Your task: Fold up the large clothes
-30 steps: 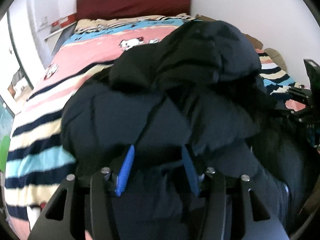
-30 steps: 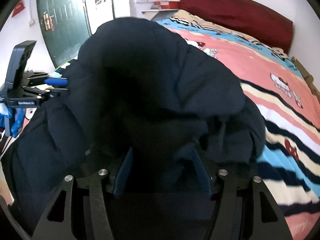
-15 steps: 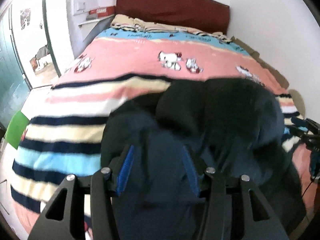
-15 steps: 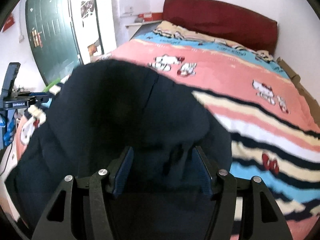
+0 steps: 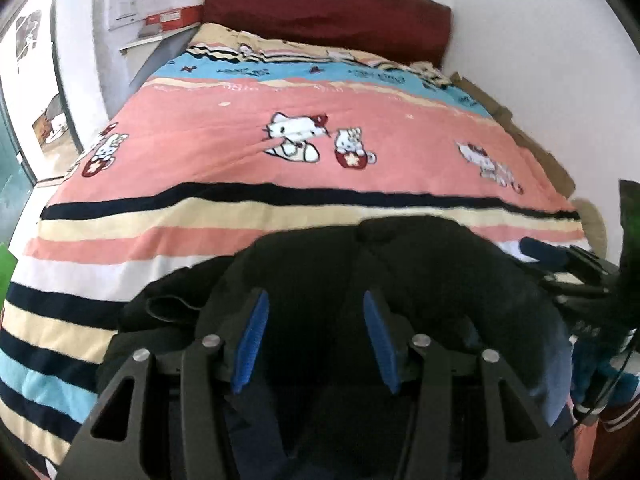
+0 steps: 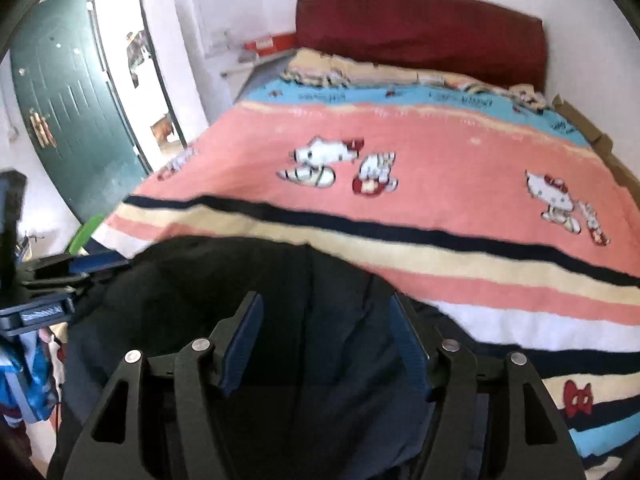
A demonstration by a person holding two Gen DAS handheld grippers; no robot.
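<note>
text: none legible | bedspread (image 5: 240,148) lettering: blurred | red box (image 5: 172,20) print: unreadable
</note>
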